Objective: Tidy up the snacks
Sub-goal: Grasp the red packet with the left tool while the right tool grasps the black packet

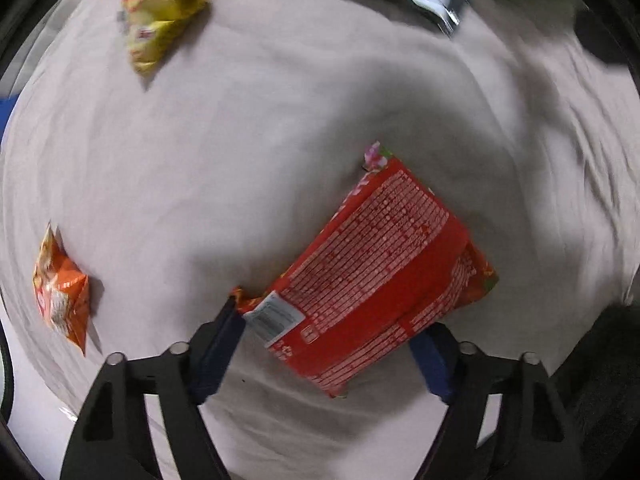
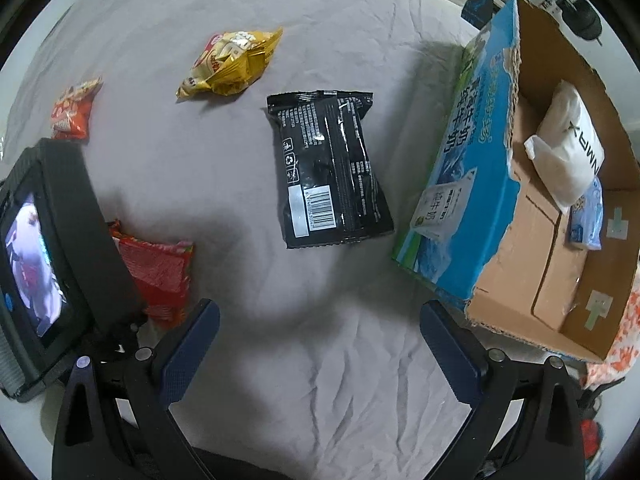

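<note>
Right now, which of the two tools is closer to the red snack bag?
The left tool. Its open fingers straddle the red snack bag. The right tool hangs open over bare cloth, with that bag off to its left, beyond the left tool's body.

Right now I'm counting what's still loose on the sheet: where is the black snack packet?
In the right wrist view the black packet lies mid-sheet, between the yellow bag and the blue carton box, ahead of the open right gripper.
</note>
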A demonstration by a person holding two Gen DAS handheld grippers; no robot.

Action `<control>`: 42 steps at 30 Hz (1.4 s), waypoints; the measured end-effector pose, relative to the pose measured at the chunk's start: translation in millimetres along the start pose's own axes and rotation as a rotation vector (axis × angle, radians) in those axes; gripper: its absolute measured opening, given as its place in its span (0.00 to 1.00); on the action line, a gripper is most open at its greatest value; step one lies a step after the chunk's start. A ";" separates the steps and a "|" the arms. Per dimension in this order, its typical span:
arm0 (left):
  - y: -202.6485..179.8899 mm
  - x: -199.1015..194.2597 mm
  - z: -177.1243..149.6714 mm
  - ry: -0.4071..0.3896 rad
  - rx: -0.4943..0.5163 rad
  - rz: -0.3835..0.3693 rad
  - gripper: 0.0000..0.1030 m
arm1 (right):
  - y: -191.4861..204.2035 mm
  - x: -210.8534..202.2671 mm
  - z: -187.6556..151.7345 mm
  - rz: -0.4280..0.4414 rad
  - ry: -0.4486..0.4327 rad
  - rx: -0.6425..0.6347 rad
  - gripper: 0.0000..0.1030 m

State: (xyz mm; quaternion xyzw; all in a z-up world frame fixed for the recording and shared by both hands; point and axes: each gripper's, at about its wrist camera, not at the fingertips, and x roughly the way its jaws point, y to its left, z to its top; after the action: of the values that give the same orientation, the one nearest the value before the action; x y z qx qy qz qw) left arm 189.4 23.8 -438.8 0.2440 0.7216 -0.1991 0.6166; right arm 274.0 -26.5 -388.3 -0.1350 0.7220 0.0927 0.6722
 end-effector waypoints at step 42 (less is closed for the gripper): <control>151.1 -56.8 -5.2 -0.125 -0.451 -0.204 0.63 | -2.6 72.6 96.1 0.138 0.193 0.181 0.90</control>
State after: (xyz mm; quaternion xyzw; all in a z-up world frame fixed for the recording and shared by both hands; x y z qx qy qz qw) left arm 282.4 141.9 -379.9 0.0134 0.7290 -0.1091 0.6756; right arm 361.4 -3.8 -468.0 -0.0319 0.7962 0.0599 0.6012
